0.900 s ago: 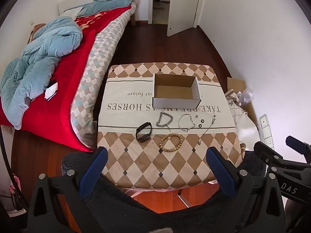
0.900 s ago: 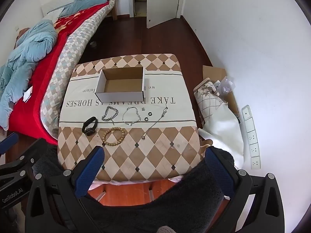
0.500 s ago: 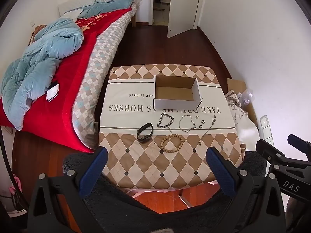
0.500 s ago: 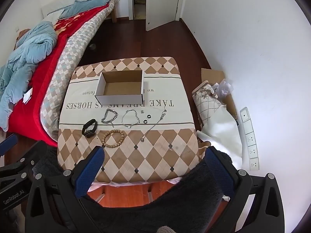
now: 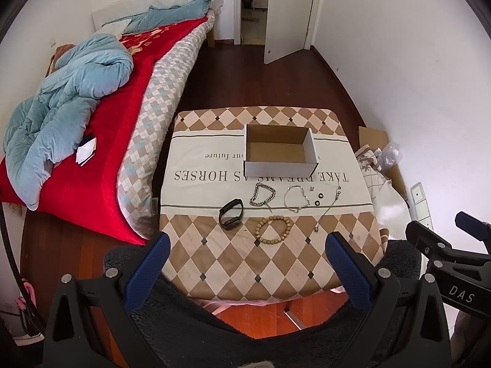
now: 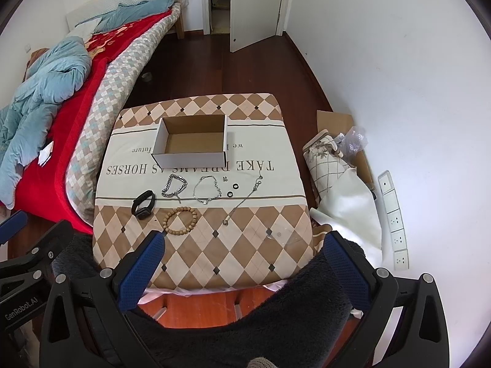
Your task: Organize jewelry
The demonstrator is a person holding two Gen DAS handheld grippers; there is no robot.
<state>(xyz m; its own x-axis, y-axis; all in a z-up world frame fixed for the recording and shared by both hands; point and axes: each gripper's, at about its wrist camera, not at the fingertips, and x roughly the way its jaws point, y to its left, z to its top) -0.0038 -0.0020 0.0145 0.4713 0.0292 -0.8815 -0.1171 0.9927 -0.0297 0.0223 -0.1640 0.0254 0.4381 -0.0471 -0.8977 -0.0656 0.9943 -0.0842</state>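
Left wrist view: nothing sorted yet, empty white cardboard box (image 5: 280, 150) mid-surface w/ black band (image 5: 231, 214), wooden bead bracelet (image 5: 273, 230) & silver chains (image 5: 263, 194) loose toward near edge, both grippers' jaws released, holding nothing.

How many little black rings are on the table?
2. One black ring lies beside the thin silver bracelet; the other black ring lies just in front of it. No others show.

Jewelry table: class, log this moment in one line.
left claw: open | right claw: open | box: empty | jewelry: untouched
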